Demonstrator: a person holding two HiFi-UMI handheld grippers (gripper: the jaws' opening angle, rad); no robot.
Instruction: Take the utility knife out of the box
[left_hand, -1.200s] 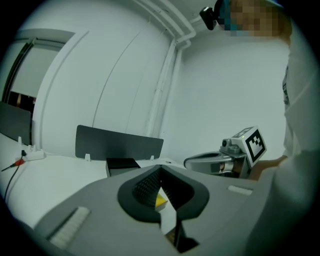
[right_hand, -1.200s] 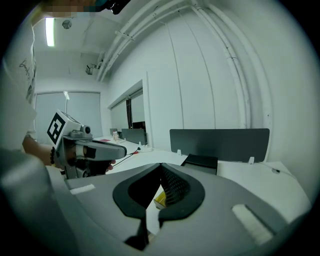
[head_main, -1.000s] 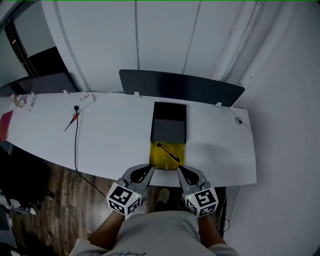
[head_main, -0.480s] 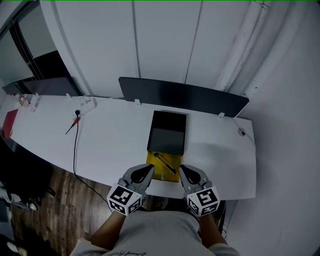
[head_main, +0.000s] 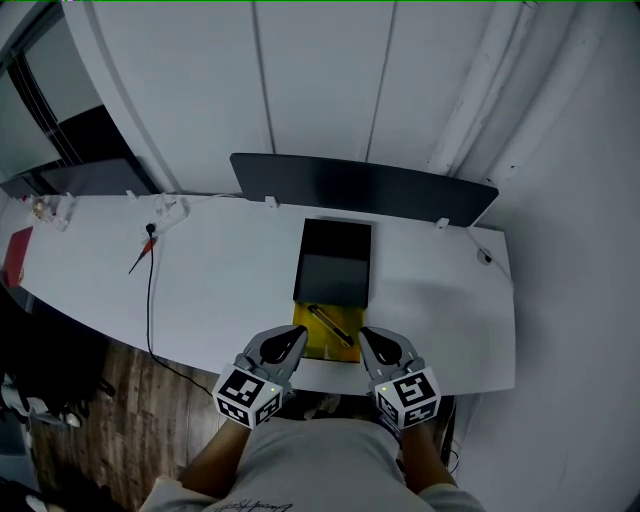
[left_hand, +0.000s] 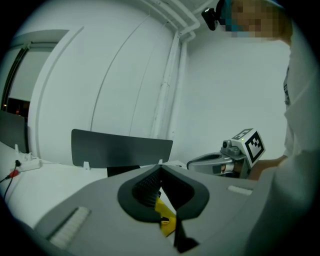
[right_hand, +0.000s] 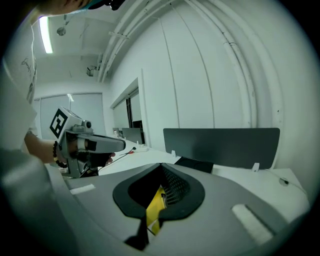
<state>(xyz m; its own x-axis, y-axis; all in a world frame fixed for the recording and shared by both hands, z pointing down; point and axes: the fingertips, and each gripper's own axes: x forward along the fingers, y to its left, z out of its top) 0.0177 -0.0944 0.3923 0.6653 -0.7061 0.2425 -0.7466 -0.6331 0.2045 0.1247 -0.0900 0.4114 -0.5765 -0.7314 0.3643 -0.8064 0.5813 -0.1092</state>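
Here we hover at the near edge of the white desk (head_main: 220, 270), with the left gripper (head_main: 297, 334) and the right gripper (head_main: 366, 337) flanking the yellow tray (head_main: 310, 345) of the box. Both pairs of jaws are pressed together with nothing between them. Through the gap behind each pair we see only a sliver of yellow from the tray below. The utility knife (head_main: 331, 326) lies in that tray, slanting from upper left to lower right, nearer the right gripper. The black part of the box (head_main: 335, 262) sits just beyond the tray, touching it; whether it is a lid or a sleeve we cannot tell.

We judge the step in hand to be the approach, with nothing grasped yet. To do it well, we should spread the right jaws before we descend, since closed tips would only push the knife about. We should turn the gripper so the jaws straddle the knife across its narrow width, not along its slant. Coming down near its middle should let it lift level. The tray looks shallow and light, and it lies close to the desk's edge, so the left gripper could steady its near rim. We then lift straight up, clear of the tray's walls, before carrying the knife aside.
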